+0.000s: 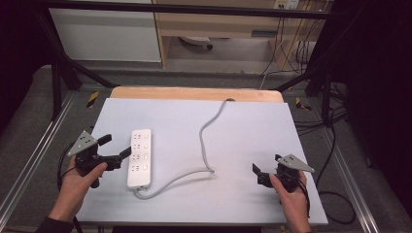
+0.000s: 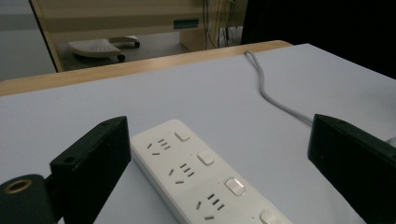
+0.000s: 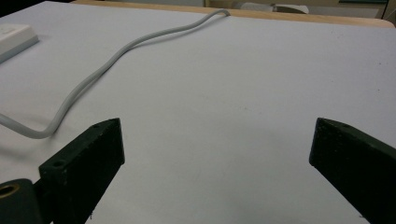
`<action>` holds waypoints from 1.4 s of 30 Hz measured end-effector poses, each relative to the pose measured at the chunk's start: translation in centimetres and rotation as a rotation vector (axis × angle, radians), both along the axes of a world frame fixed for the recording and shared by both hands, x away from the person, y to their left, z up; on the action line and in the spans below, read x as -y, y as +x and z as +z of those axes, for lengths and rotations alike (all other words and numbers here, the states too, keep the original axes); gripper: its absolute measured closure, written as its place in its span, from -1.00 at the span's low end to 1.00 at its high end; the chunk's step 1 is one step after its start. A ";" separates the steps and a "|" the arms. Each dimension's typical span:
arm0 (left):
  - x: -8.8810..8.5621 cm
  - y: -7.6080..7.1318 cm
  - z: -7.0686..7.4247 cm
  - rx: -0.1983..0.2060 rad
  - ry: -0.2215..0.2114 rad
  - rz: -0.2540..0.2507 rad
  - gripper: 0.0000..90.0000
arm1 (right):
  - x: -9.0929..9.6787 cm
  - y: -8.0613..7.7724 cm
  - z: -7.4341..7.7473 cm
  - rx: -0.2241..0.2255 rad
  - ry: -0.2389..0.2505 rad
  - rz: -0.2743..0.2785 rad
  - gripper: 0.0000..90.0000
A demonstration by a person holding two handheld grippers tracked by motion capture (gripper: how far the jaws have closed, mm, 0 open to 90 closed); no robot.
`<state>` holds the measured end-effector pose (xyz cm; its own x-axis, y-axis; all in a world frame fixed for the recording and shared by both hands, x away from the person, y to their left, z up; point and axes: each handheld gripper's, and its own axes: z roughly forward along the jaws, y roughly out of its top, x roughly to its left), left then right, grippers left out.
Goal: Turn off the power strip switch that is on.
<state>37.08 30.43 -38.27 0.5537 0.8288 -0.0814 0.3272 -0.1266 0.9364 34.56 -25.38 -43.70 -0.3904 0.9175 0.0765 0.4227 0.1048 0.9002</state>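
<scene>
A white power strip [image 1: 139,158] lies flat on the pale desk [image 1: 252,131], left of centre, its grey cord [image 1: 208,141] curling away to the far edge. The left tool [image 1: 118,147], jaws spread wide and holding nothing, sits just beside the strip's left side; in the left gripper view the strip [image 2: 201,175] lies between the jaws, its near end cut off. The right tool [image 1: 258,174] rests well apart at the right, wide open and empty.
</scene>
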 end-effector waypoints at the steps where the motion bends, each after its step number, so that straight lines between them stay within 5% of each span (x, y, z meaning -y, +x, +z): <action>1: 0.1 0.1 -0.1 -0.002 0.001 0.001 -0.86 | 0.0 0.0 0.0 0.000 0.000 0.000 -0.92; 14: 1.0 1.6 -1.4 -0.027 0.028 -0.006 -0.79 | 0.0 0.0 0.0 0.001 0.002 0.001 -0.92; 24: 2.1 2.4 -2.4 -0.073 0.066 -0.030 -0.54 | 0.0 0.1 0.0 0.000 0.002 0.001 -0.92; 31: 2.4 2.8 -2.9 -0.097 0.082 -0.038 -0.07 | 0.0 0.1 0.0 -0.001 0.000 0.003 -0.92; 42: 2.7 3.4 -3.5 -0.127 0.052 -0.062 0.58 | 0.1 0.1 0.0 -0.002 0.001 0.002 -0.92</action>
